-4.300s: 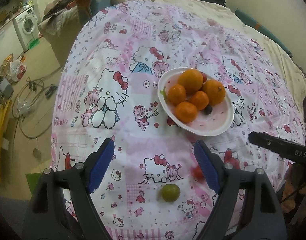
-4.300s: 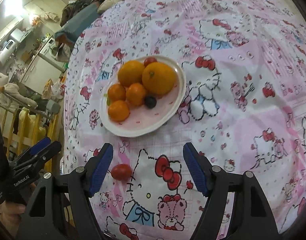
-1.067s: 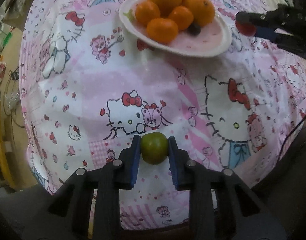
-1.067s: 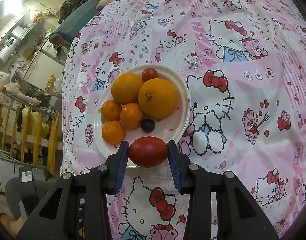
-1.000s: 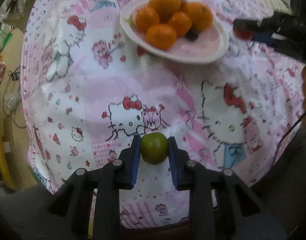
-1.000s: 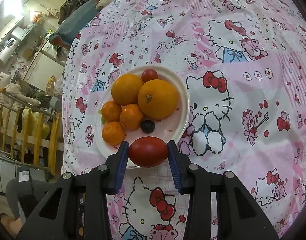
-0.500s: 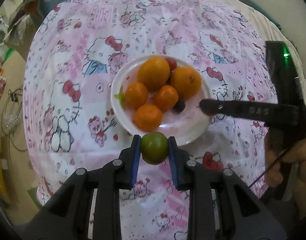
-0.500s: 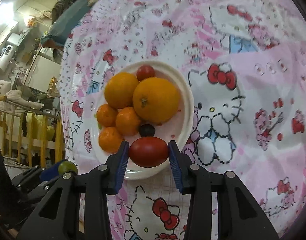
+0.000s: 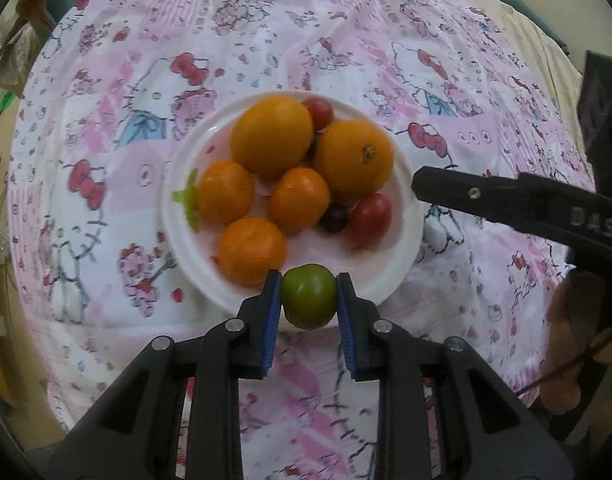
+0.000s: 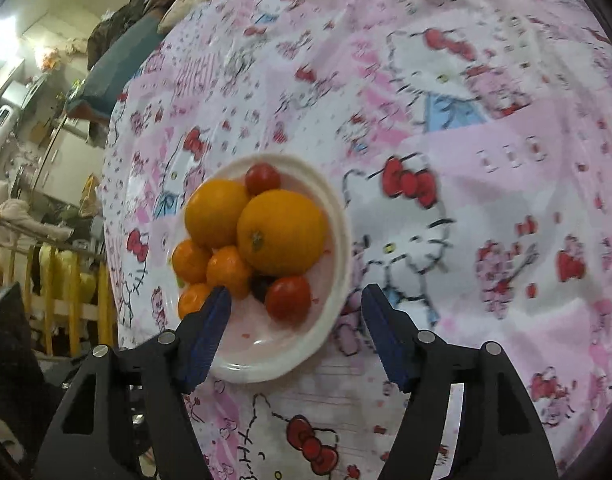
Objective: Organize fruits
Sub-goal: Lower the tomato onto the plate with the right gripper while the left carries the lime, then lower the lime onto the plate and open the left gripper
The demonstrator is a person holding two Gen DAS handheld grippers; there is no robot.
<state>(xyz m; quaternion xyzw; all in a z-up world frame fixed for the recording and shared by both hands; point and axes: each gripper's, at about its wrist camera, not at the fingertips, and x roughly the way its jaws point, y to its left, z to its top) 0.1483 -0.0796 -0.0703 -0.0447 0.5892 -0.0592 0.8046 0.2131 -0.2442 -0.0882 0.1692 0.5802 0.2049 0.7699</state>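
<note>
A white plate (image 9: 401, 184) (image 10: 333, 216) on the pink cartoon-print cloth holds several oranges, a small dark fruit and two red tomatoes. My left gripper (image 9: 309, 300) is shut on a green tomato (image 9: 308, 295), held over the plate's near rim. The jaws of my right gripper (image 10: 294, 322) are opening above the plate's near side, and the red tomato (image 10: 288, 298) (image 9: 369, 219) lies free on the plate between them, apart from both pads. In the left wrist view the right gripper's black finger (image 9: 505, 200) reaches in from the right, beside the plate.
The pink cloth (image 9: 345, 40) covers a bed that spreads all round the plate. Off its left edge stand yellow rails (image 10: 58, 280), room clutter and appliances (image 10: 10, 120). A hand (image 9: 577, 320) holds the right gripper at the lower right of the left wrist view.
My right gripper's jaws have spread and let the red tomato go onto the plate. My left gripper has carried the green tomato from over the cloth to the plate's near rim.
</note>
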